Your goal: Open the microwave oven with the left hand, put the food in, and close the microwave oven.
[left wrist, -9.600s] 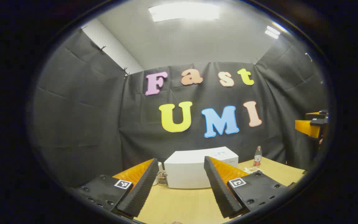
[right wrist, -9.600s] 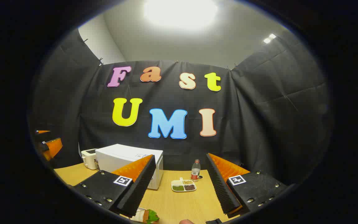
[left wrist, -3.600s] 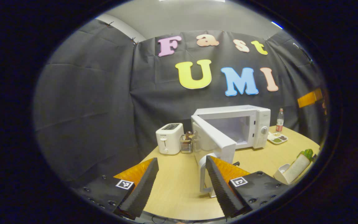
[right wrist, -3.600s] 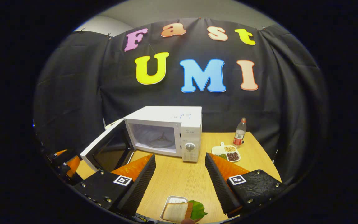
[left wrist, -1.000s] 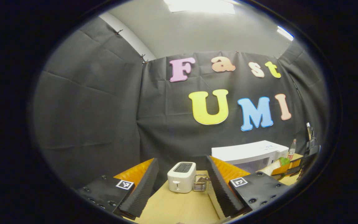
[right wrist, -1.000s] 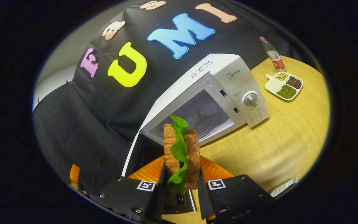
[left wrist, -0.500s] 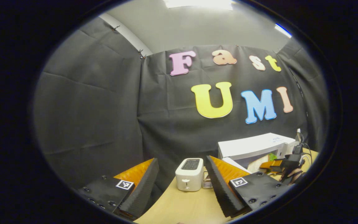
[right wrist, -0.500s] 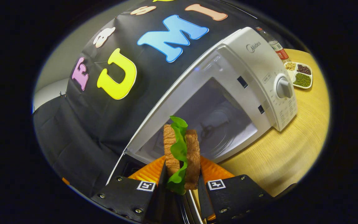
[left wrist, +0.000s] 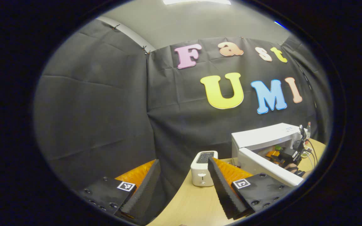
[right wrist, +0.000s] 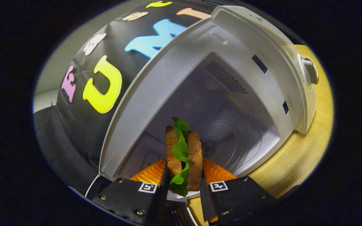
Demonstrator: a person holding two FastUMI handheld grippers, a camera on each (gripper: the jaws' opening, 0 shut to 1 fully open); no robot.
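Note:
The sandwich (right wrist: pixel 183 150), two toasted slices with green lettuce, stands on edge between the pads of my right gripper (right wrist: pixel 183 177), which is shut on it. It hangs at the mouth of the white microwave (right wrist: pixel 168 75), whose cavity and turntable (right wrist: pixel 223 133) lie just ahead. In the left gripper view the microwave (left wrist: pixel 264 136) stands at the right with its door (left wrist: pixel 270 171) swung open. The right gripper (left wrist: pixel 286 154) reaches into the opening there. My left gripper (left wrist: pixel 183 160) is open, holds nothing, and stays back to the left of the door.
A white toaster (left wrist: pixel 202 168) stands on the wooden table (left wrist: pixel 193 204) left of the microwave, partly behind my left gripper's right finger. The microwave's dial (right wrist: pixel 309 70) and control panel sit on the right of the cavity. Bare tabletop (right wrist: pixel 297 157) runs along the microwave's right side.
The right gripper has carried the sandwich forward to the microwave's open mouth. The left gripper view has drifted left and slightly down, so the microwave and door sit farther right.

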